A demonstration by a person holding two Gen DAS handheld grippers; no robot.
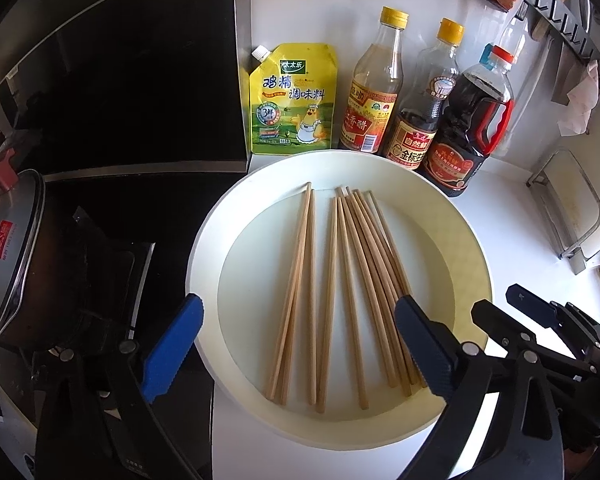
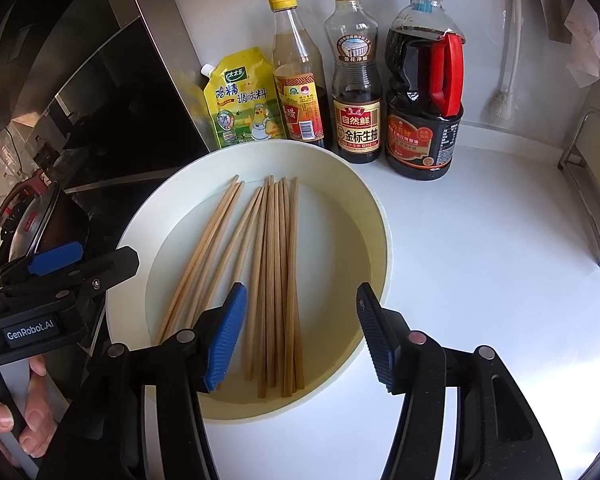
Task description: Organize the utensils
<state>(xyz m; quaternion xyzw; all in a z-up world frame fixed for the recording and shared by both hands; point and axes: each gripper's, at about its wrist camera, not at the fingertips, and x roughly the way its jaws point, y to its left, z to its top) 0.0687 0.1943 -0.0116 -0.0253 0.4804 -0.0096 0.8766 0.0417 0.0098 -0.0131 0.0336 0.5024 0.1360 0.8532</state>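
Several wooden chopsticks point(image 1: 340, 280) lie loose in a cream round plate point(image 1: 472, 248) on the white counter, a small group on the left and a larger bundle on the right. My left gripper point(image 1: 298, 302) hovers over their near ends, open wide, its blue pads clear of the wood. In the right wrist view the same chopsticks point(image 2: 276, 260) fan across the plate point(image 2: 376, 216). My right gripper point(image 2: 302, 288) stands open above the larger bundle, touching nothing. Each gripper shows in the other's view: the right gripper point(image 1: 498, 300) at the plate's right edge, the left gripper point(image 2: 100, 256) at its left edge.
Behind the plate stand a yellow seasoning pouch point(image 1: 290, 100), two yellow-capped bottles point(image 1: 374, 92) and a dark soy jug point(image 1: 472, 128). A lidded pot point(image 1: 16, 248) sits on the black stove to the left. A metal rack point(image 1: 568, 208) stands on the right. A hand point(image 2: 16, 420) holds the left gripper's handle.
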